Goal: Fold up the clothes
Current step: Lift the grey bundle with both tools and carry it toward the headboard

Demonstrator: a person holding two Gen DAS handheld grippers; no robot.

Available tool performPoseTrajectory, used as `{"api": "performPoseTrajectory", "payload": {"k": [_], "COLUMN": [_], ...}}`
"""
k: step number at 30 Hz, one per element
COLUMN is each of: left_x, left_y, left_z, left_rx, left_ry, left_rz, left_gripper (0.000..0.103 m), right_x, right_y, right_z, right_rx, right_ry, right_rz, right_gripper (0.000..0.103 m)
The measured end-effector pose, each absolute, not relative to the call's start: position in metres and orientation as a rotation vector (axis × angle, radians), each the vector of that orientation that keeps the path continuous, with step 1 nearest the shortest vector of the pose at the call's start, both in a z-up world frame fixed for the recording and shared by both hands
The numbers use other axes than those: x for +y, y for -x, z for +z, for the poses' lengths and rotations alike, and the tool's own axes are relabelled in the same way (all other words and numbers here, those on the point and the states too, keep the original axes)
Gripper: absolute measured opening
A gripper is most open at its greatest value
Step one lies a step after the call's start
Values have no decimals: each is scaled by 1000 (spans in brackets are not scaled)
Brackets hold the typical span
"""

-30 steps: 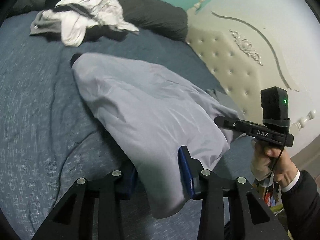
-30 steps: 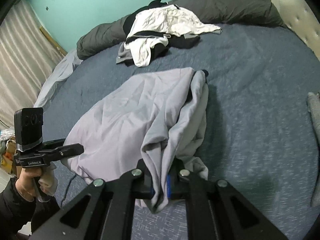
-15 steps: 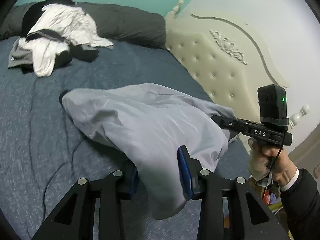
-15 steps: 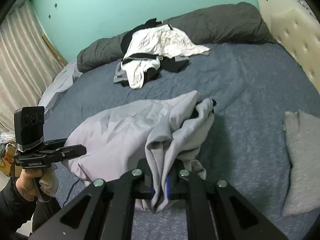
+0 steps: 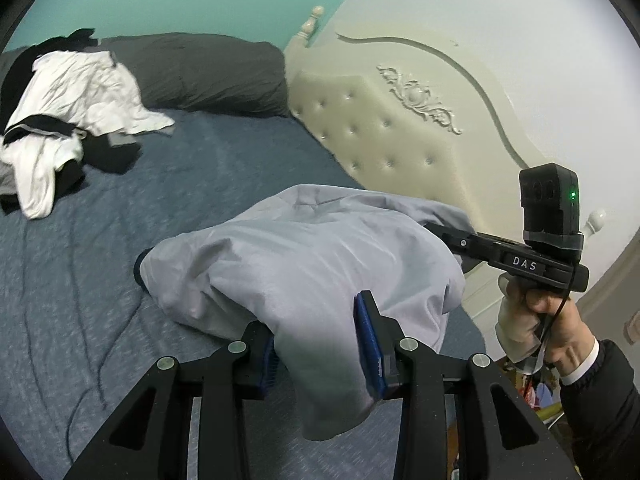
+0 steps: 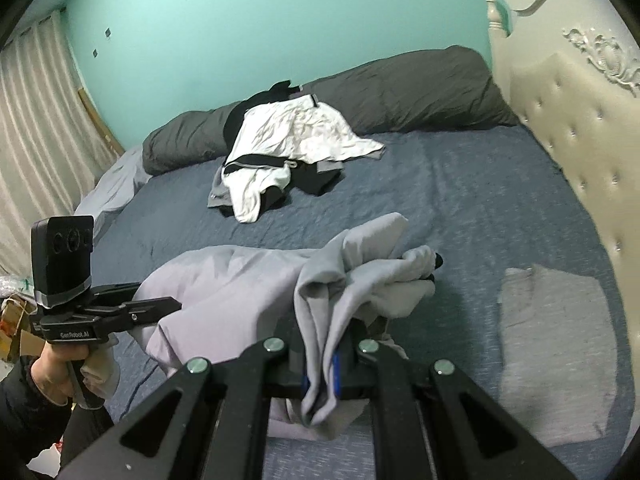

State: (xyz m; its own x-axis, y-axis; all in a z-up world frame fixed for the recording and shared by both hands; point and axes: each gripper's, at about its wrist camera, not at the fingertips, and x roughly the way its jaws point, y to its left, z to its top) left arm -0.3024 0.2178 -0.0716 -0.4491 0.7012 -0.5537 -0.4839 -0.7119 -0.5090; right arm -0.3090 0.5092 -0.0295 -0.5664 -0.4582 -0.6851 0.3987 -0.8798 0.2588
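Compared with a second ago, the pale grey cotton garment (image 5: pixel 320 264) has been lifted higher off the bed: earlier most of it lay spread across the dark blue quilted bedspread (image 5: pixel 80 280), and now it hangs bunched between the two tongs with only its far end near the cover. Both views have also swung upward, so more of the wall and headboard shows. The left gripper (image 5: pixel 320 354) has its blue-padded jaws part-way apart, clamped on a thick fold of the garment whose corner droops below them. The right gripper (image 6: pixel 320 372) has its jaws drawn narrow, pinching a thin gathered edge of the same cloth that trails down between the pads. Each tool is carried by a hand in a dark sleeve; the right hand (image 5: pixel 548 316) shows in the left view and the left hand (image 6: pixel 56 368) in the right view. Farther up the bed lies a heap of white and black clothes (image 6: pixel 288 152), resting against a long dark grey bolster pillow (image 6: pixel 400 92). A folded grey cloth (image 6: pixel 556 344) lies flat on the bedspread just beside the cream tufted headboard with carved ornament (image 5: pixel 400 128). Behind is a turquoise painted wall (image 6: pixel 260 20), with a pale striped curtain (image 6: pixel 36 128) at its left.
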Motion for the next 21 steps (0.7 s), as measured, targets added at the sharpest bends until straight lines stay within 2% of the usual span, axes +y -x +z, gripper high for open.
{"api": "performPoseTrajectory", "payload": {"k": [13, 21], "left_x": [304, 384], "left_y": [327, 356], "left_z": [-22, 3], "left_rx": [-297, -252], "left_ry": [938, 898], "left_rz": [2150, 2135], "left_gripper": [38, 38], "right_x": [592, 660], "right_y": [324, 357], "right_z": [12, 33], "right_rx": [-124, -133], "right_ry": [-1020, -967], "right_rz": [-2503, -2577], "right_gripper": [7, 7]}}
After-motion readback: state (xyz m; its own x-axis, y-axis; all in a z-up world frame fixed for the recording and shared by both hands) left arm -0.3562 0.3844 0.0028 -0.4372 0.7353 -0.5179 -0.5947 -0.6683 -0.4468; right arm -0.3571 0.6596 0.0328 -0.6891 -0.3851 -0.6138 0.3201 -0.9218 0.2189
